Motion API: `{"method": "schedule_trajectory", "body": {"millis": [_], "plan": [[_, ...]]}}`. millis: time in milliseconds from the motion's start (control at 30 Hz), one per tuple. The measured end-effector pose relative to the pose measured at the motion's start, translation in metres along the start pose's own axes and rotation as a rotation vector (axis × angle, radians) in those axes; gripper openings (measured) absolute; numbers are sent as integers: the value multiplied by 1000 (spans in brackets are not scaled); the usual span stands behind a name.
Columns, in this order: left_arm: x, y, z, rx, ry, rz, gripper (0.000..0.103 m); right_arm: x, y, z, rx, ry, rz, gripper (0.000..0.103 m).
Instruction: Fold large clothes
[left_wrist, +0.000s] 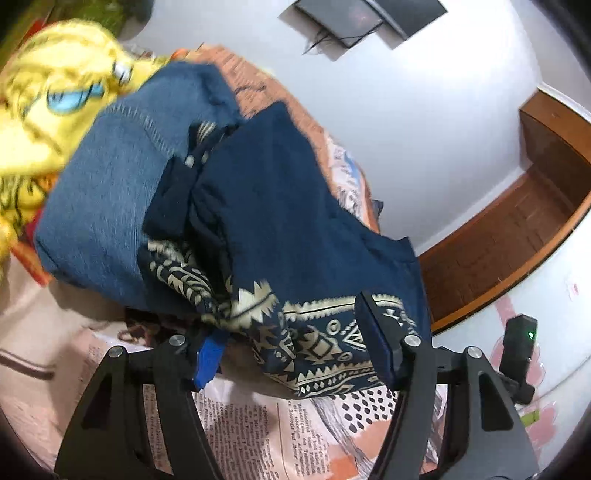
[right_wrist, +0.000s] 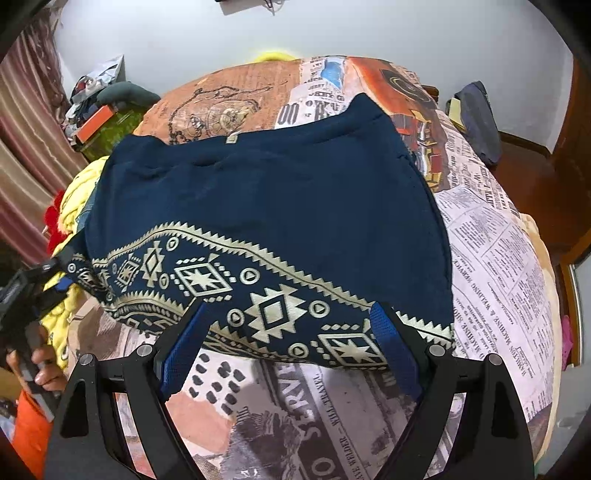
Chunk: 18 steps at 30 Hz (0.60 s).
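A navy garment with a cream geometric border (right_wrist: 266, 206) lies on the bed, partly folded. In the left wrist view the same garment (left_wrist: 291, 229) is bunched and draped over blue jeans (left_wrist: 110, 192). My left gripper (left_wrist: 291, 347) is open, its fingers on either side of the patterned hem. My right gripper (right_wrist: 291, 332) is open too, its blue-padded fingers straddling the border near the garment's front edge. The left gripper also shows at the left edge of the right wrist view (right_wrist: 33, 284), held by a hand.
A bedsheet with newspaper print (right_wrist: 498, 258) covers the bed. A yellow garment (left_wrist: 51, 96) is heaped beyond the jeans. Clutter and a curtain (right_wrist: 22, 147) stand at the left. A wooden frame (left_wrist: 517, 229) and white wall (left_wrist: 406, 110) lie to the right.
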<state>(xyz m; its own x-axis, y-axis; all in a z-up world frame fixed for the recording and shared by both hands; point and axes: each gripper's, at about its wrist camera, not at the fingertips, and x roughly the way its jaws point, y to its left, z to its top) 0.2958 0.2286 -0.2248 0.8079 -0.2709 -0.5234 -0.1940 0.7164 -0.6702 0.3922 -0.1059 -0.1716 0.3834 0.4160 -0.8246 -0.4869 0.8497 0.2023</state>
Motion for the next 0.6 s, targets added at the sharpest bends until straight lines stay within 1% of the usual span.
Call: {"method": "schedule_trajectory", "body": {"millis": [133,233,300,333,367,433,500,567,600], "plan": [[15,16,-4,-33,25,29,65,2,2,-1,-9,7,-1,86],[22,28,-6,-64,52,21,65,5,-1,-1,1,17,-1,86],[23,25,-2,-58,55,19,65,6,-2,-1,7,20,1,86],[22,21,1,-45,47,7,65,7,-1,-1,9,21,1,86],[16,13,3,-19,25,-12,63,7,-1,-1,8,22,1,86],[9,2,8,29,-19,-29,62,7,-1,-2,6,19,3,86],[7,-3,11,55,-45,-18,62,9,-1,-2,6,21,1,86],[19,7,13,35,-24,28,62,11,-1,0,10,25,1,86],[25,17,13,6,-5,38,62,11,-1,0,12,25,1,86]]}}
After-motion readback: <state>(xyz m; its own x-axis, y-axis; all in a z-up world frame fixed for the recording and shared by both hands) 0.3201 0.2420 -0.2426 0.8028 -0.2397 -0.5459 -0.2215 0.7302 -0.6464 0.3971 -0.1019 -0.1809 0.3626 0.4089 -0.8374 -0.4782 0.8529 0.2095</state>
